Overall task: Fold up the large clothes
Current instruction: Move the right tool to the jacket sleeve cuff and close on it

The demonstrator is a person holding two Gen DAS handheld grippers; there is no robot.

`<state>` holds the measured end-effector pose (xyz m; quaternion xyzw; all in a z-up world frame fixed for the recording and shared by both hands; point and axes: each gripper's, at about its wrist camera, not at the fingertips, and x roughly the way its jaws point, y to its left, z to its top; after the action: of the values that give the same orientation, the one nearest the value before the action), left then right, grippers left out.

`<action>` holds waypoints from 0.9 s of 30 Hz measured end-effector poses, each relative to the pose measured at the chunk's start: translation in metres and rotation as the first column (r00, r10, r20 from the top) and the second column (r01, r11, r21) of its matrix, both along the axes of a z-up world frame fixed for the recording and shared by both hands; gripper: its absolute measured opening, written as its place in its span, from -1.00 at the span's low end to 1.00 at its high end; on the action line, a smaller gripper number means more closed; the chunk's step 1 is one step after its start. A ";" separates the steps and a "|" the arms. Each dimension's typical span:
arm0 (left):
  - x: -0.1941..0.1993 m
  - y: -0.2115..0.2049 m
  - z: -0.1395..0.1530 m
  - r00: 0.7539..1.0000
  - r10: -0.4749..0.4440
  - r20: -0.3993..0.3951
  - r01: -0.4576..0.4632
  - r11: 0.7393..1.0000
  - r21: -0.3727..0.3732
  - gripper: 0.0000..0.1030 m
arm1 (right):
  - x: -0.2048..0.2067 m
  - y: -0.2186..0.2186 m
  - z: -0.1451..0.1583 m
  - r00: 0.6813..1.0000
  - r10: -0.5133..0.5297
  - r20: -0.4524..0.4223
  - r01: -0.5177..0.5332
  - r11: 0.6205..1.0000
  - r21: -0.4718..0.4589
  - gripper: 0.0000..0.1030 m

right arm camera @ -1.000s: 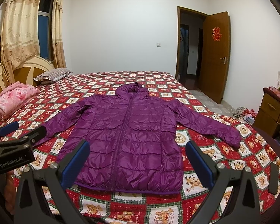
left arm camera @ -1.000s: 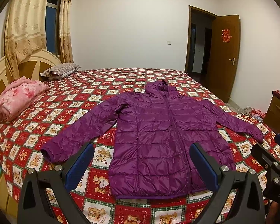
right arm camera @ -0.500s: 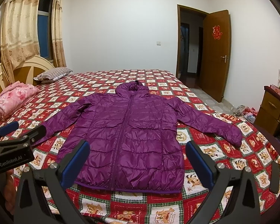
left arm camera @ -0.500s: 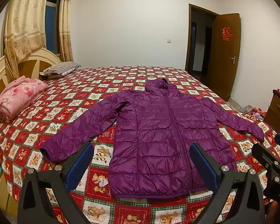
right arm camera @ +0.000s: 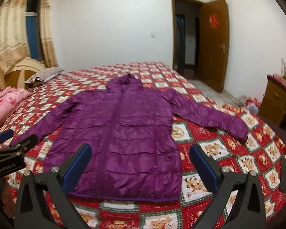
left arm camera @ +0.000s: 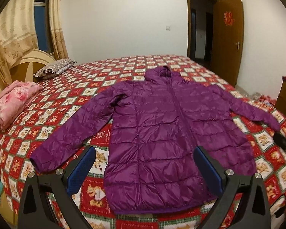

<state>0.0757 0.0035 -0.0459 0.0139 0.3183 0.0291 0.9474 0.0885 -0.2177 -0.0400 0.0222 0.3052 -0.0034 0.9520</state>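
A purple hooded puffer jacket [left arm camera: 162, 133] [right arm camera: 124, 133] lies flat and face up on the bed, zipped, hood at the far end, both sleeves spread out to the sides. My left gripper [left arm camera: 145, 168] hovers open over the jacket's hem, nothing between its blue pads. In the right wrist view my right gripper [right arm camera: 141, 165] is open too, above the hem on the jacket's right half. The left gripper's body [right arm camera: 7, 152] shows at that view's left edge. Neither gripper touches the jacket.
The bed [left arm camera: 85, 99] has a red and white bear-print cover. A folded pink quilt [left arm camera: 11, 103] and a striped pillow [left arm camera: 53, 69] lie by the headboard at the left. A wooden dresser [right arm camera: 278, 103] stands at the right, an open door [right arm camera: 213, 43] behind.
Both grippers have moved forward and a little up over the bed, so the jacket sits lower and larger in view. Both stay open.
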 end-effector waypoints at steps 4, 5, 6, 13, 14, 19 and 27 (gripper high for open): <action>0.033 -0.001 -0.013 1.000 -0.003 -0.025 0.003 1.000 0.022 0.98 | 0.031 -0.043 -0.018 0.994 -0.098 -0.046 0.098 0.995 -0.005 1.00; 0.042 0.000 -0.017 1.000 -0.002 -0.030 0.002 1.000 0.027 0.98 | 0.040 -0.057 -0.023 0.989 -0.132 -0.066 0.131 0.991 -0.013 1.00; 0.052 0.000 -0.021 0.999 0.003 -0.040 -0.002 0.999 0.035 0.98 | 0.050 -0.072 -0.028 0.983 -0.165 -0.083 0.165 0.986 -0.013 1.00; 0.116 0.001 -0.038 0.997 0.024 -0.078 -0.021 0.999 0.036 0.98 | 0.100 -0.183 -0.059 0.902 -0.390 -0.186 0.396 0.918 -0.005 1.00; 0.125 0.000 -0.041 0.997 0.026 -0.078 -0.023 0.999 0.042 0.98 | 0.106 -0.197 -0.061 0.887 -0.417 -0.198 0.425 0.905 -0.002 1.00; 0.170 -0.005 -0.050 0.994 0.031 -0.104 -0.024 0.997 0.073 0.98 | 0.131 -0.254 -0.073 0.827 -0.515 -0.225 0.529 0.849 0.000 1.00; 0.220 0.005 -0.069 0.986 0.078 -0.147 -0.060 0.991 0.123 0.98 | 0.157 -0.297 -0.099 0.769 -0.568 -0.293 0.591 0.806 -0.013 1.00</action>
<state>0.2958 0.0089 -0.1147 0.0613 0.3871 0.0795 0.9165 0.2453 -0.5147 -0.1389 0.1524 0.4163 -0.2880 0.8489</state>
